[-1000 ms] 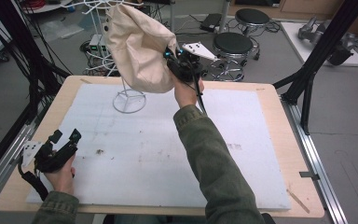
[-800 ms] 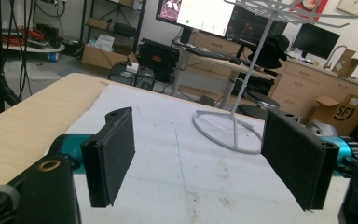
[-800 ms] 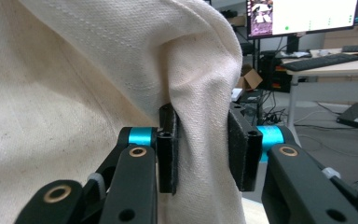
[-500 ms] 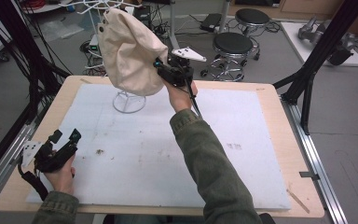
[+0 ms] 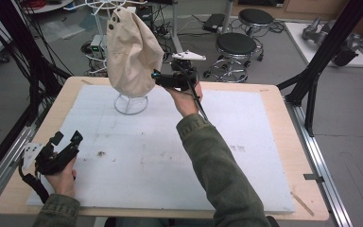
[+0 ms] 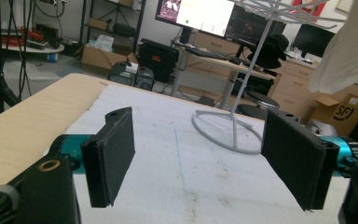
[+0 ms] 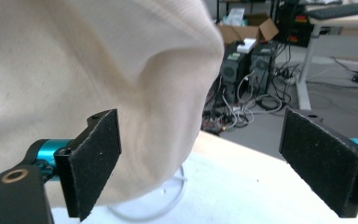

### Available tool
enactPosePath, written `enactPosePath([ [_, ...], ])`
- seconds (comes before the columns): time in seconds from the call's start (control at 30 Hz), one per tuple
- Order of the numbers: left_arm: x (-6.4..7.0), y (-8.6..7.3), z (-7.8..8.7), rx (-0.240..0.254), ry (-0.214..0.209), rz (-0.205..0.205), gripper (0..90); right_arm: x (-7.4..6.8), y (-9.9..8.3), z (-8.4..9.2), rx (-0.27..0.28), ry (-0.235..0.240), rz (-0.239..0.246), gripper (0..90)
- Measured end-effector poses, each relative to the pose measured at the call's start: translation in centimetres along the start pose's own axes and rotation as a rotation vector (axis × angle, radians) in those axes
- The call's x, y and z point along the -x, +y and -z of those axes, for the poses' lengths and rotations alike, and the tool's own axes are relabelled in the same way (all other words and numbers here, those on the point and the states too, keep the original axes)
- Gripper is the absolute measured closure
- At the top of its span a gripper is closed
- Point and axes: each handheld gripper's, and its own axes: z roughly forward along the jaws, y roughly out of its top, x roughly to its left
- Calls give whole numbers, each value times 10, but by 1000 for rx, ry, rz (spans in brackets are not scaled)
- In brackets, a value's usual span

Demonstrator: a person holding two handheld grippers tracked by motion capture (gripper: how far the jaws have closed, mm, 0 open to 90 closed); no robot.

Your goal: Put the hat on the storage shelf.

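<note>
In the high view, the cream cloth bag (image 5: 131,54) hangs from a white wire stand (image 5: 130,103) near the far left of the white mat (image 5: 170,156), its lower end above the stand's ring base. The right gripper (image 5: 159,78) is raised just beside the bag's right edge; its jaws have just been opening and now stand wide, gripping nothing. The left gripper (image 5: 66,142) rests near the mat's near left corner, jaws apart, with bare mat between the two hands.

In the left gripper view, the left gripper (image 6: 198,158) gapes over bare mat, the stand ahead.

In the right gripper view, the right gripper (image 7: 200,163) stands wide; the bag bulges in beside its left pad, with open air toward the right pad.
</note>
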Motion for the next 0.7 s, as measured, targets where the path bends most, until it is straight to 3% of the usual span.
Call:
enactPosePath([
  [0.1, 0, 0, 0, 2, 2, 2, 259, 3, -3, 7, 34, 21, 4, 119],
  [0.3, 1, 0, 0, 1, 0, -5, 259, 13, -7, 25, 75, 8, -6, 119],
  [0.5, 2, -1, 0, -8, -4, -17, 258, 29, -12, 48, 131, -39, -22, 119],
  [0.7, 4, -1, 2, -10, -7, -26, 256, 36, -18, 65, 146, -74, -19, 132],
])
